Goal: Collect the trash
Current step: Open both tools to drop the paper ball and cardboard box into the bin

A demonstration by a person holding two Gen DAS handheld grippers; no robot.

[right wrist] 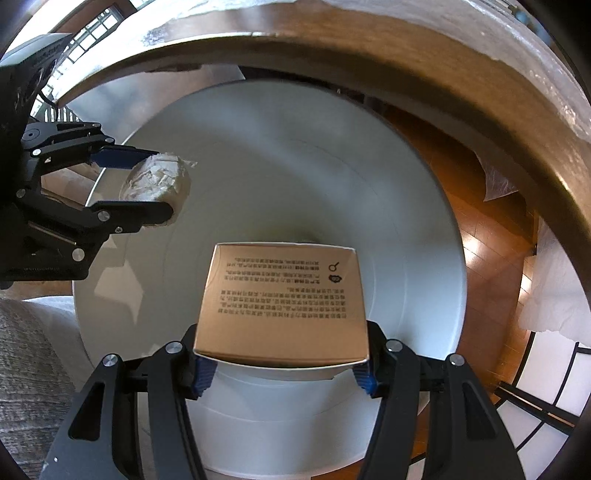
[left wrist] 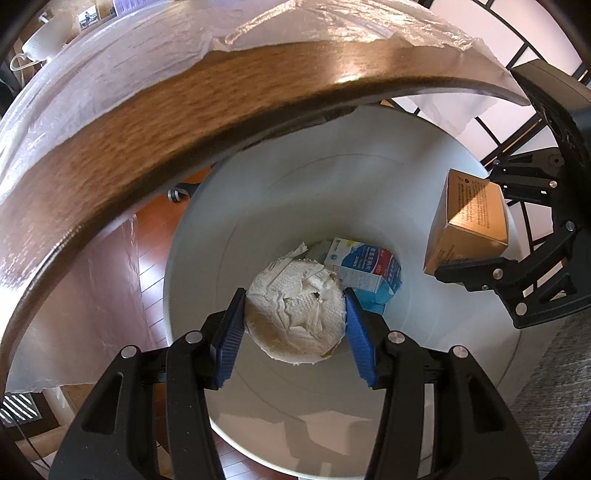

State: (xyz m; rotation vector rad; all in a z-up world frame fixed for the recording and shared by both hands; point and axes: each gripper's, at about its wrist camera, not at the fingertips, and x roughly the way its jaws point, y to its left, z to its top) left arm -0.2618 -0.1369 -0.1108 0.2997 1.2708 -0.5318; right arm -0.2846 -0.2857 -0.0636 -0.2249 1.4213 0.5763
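Observation:
My left gripper (left wrist: pixel 295 314) is shut on a crumpled white paper wad (left wrist: pixel 295 310) and holds it over the open mouth of a white trash bin (left wrist: pixel 258 192). A blue and white carton (left wrist: pixel 365 267) lies at the bin's bottom. My right gripper (right wrist: pixel 282 365) is shut on a tan cardboard box (right wrist: pixel 284 299) with printed text, also above the bin (right wrist: pixel 295 147). The box (left wrist: pixel 469 225) and right gripper (left wrist: pixel 480 269) show at the right of the left wrist view. The wad (right wrist: pixel 157 184) and left gripper (right wrist: pixel 147 184) show at the left of the right wrist view.
A round wooden table edge (left wrist: pixel 147 147) covered with clear plastic sheet (left wrist: pixel 314 22) curves just above the bin. Reddish wood floor (right wrist: pixel 480 236) surrounds the bin. A grey rug (right wrist: pixel 26 350) lies beside it. A black metal frame (left wrist: pixel 498 122) stands at the far right.

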